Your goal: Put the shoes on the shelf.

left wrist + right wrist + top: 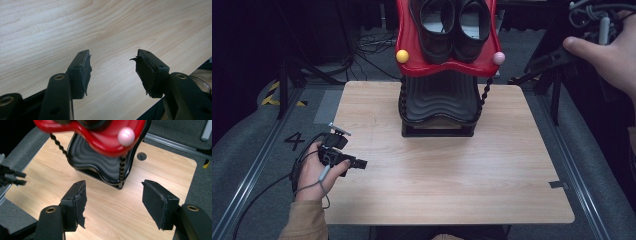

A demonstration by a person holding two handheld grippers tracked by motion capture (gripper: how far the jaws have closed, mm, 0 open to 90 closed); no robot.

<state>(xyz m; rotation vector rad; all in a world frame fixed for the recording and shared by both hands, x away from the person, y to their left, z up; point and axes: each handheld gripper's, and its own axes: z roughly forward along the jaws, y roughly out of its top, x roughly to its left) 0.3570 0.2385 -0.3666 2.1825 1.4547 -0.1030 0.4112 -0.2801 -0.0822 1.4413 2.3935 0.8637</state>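
A two-tier shoe rack [439,107] stands at the far middle of the table [452,185], and everything is easiest placed from it. Its red top tray [412,55] carries a pair of black shoes [451,25], side by side with toes toward the person; the black ribbed lower tray [439,97] beneath is empty. A yellow ball [402,56] caps the tray's near left corner, a pink ball [498,58] the near right one.

The right tongs [113,200] are raised off to the right of the rack, above and beside the table edge, aimed down at the rack's pink-ball corner. Their jaws stand wide apart with nothing between the pads. The left tongs [349,161] rest low, well to the rack's near left, close over bare wood; their jaws also gape, empty.

The right hand [612,55] looks bound for the shoes. To do it well, I would come in over the red tray's rim rather than level with it, clear of the pink ball and the twisted post [485,95] below it. Then straddle the nearer shoe's side wall at the opening, one pad inside and one outside, and close firmly before lifting straight up, so the rack is not tipped.
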